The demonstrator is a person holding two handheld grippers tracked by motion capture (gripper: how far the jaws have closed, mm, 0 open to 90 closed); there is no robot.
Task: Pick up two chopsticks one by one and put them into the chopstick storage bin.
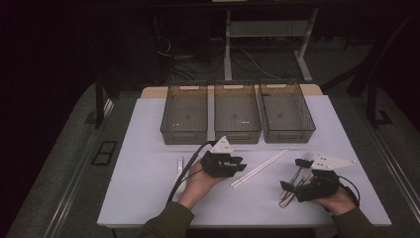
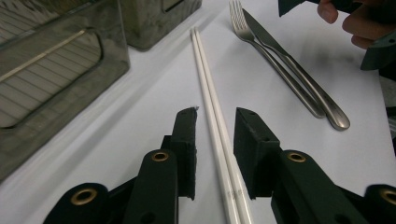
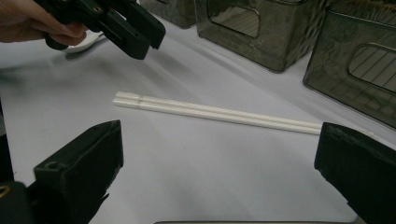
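A pair of white chopsticks [image 1: 260,167] lies slantwise on the white table [image 1: 148,193], below the bins. My left gripper [image 1: 241,166] hangs over their near end. In the left gripper view the chopsticks [image 2: 210,93] run between its two black jaws, with a narrow gap on each side, so the left gripper [image 2: 217,116] is open. The right gripper view shows the left gripper [image 3: 140,37] held just above the table, past the chopsticks [image 3: 219,112]. My right gripper [image 1: 293,174] rests at the right with its jaws wide apart and nothing between them; the right gripper [image 3: 219,140] faces the chopsticks.
Three dark see-through bins [image 1: 184,114] [image 1: 236,113] [image 1: 287,113] stand in a row at the back. A metal fork [image 2: 261,42] and knife [image 2: 289,60] lie side by side beside my right gripper. A small white utensil [image 1: 180,166] lies left of the left hand.
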